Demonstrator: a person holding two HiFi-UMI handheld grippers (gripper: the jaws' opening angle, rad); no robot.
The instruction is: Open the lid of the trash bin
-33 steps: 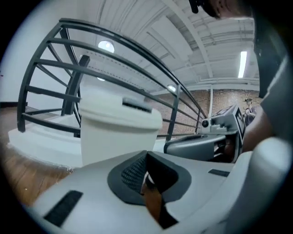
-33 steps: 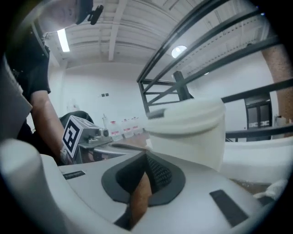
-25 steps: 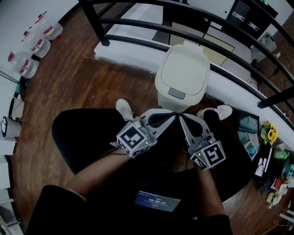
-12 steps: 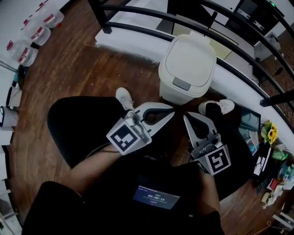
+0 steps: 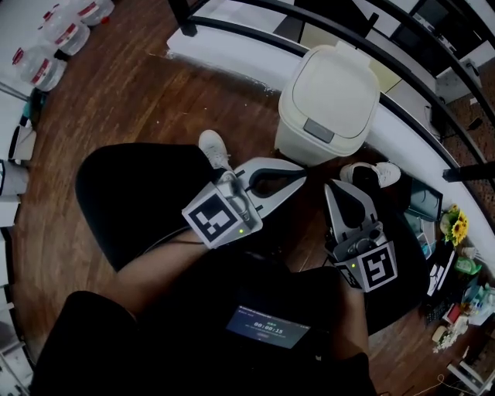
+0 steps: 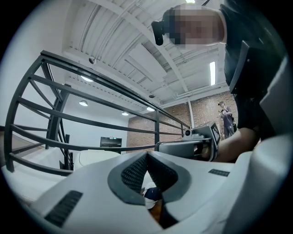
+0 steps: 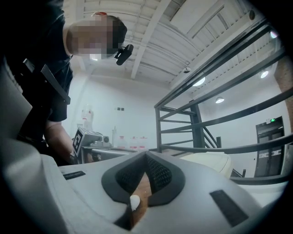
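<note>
Plank floor [image 5: 139, 100] holds a rounded cream trash bin [image 5: 298, 143], lid [image 5: 334, 89] down — left gripper [image 5: 302, 173], right gripper [image 5: 332, 187] closed.

floor [image 5: 124, 100]: dark wood | railing [image 6: 157, 128]: black metal | wall [image 6: 203, 112]: brick | ceiling [image 6: 114, 36]: white, lit

I note a wooden floor [image 5: 124, 93] across the head view, with a black railing [image 5: 182, 17] running from twelve towards two o'clock and a cluster of red-capped plastic bottles [image 5: 37, 68] at ten o'clock by the edge. Two white shoes rest on the boards: one [image 5: 213, 148] just off centre at eleven o'clock, the other [image 5: 370, 173] at two to three o'clock. I record yellow flowers [image 5: 451, 227] at the three o'clock edge and a small lit screen [image 5: 267, 328] at six o'clock.
</note>
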